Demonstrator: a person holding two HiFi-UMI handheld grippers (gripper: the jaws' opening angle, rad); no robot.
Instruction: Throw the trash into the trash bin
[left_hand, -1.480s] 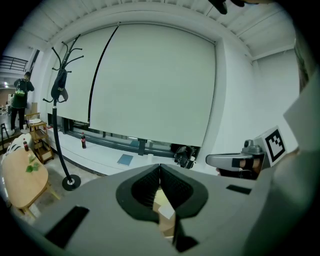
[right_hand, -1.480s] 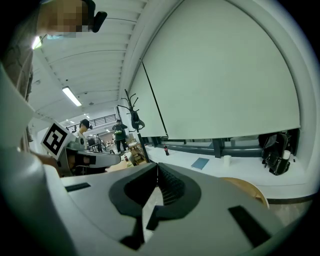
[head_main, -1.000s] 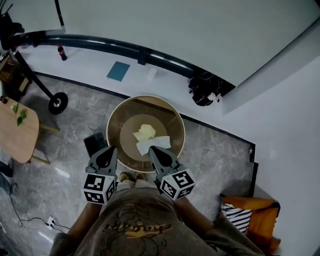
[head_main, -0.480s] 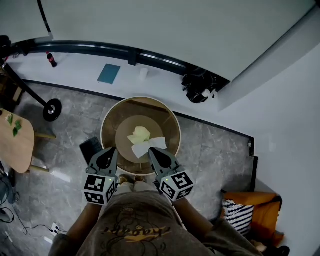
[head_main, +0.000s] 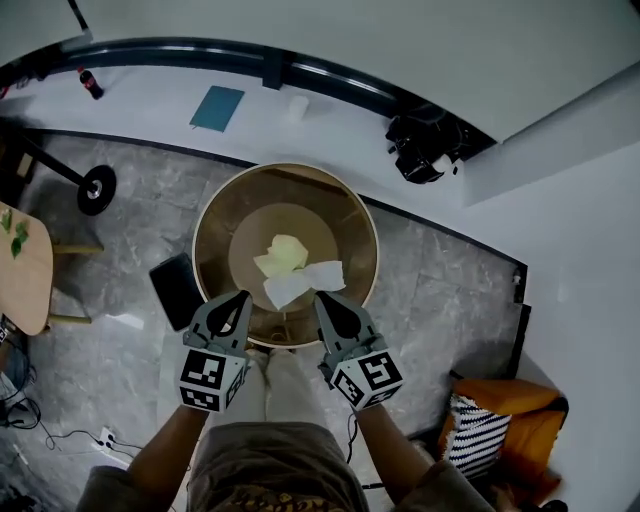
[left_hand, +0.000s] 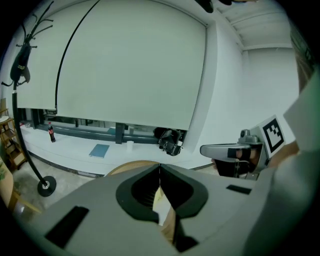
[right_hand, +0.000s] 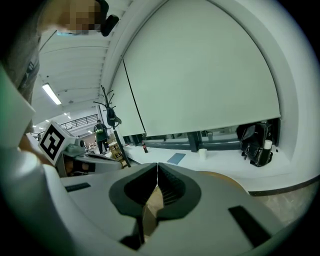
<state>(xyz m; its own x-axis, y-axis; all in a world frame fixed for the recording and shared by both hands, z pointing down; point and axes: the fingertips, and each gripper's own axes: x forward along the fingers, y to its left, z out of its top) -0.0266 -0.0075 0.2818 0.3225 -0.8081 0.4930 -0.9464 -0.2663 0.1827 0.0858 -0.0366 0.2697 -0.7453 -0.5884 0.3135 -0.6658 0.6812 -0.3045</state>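
The round tan trash bin stands on the floor right in front of me. Inside it lie a crumpled yellowish paper and a white paper. My left gripper hangs over the bin's near rim on the left, jaws shut with nothing between them. On the right of that rim my right gripper is shut and empty too, its tip next to the white paper. The left gripper view has its closed jaws above the bin rim. In the right gripper view the closed jaws point over the rim.
A flat black thing lies on the floor left of the bin. On the white ledge beyond are a blue book, a white cup, a black bag and a bottle. An orange bag sits at right, a wooden table at left.
Both grippers have sunk toward the bin's near rim and spread a little apart. The bin now looks larger and closer. The papers inside have not moved.
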